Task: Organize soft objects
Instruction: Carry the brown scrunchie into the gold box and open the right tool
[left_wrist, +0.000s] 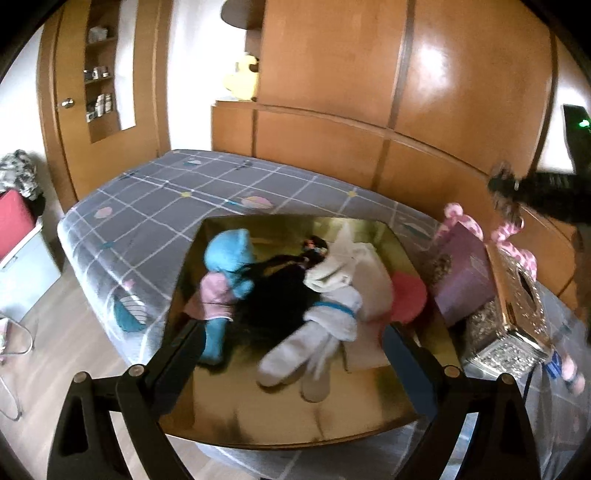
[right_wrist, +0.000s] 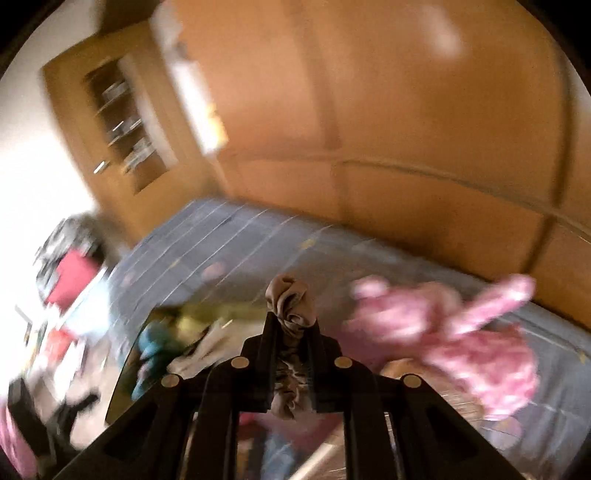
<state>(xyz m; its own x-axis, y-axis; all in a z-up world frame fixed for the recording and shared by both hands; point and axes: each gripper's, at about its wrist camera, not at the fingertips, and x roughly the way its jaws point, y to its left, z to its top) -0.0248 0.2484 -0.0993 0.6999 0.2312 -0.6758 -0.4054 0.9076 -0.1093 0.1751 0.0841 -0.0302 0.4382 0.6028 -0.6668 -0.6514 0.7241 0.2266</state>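
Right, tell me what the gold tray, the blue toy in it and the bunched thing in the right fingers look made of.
Gold tray: glossy, mirror-like surface reflecting the room; metal or foil card, unclear.
Blue toy: fuzzy plush fabric, matte.
Bunched thing: thin tan cloth, smooth, crumpled into soft folds, likely a stocking or sock.

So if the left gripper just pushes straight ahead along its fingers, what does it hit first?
Probably the white plush in the gold box, lying between the open fingers of the left gripper. Depth is uncertain; the black item lies right beside it.
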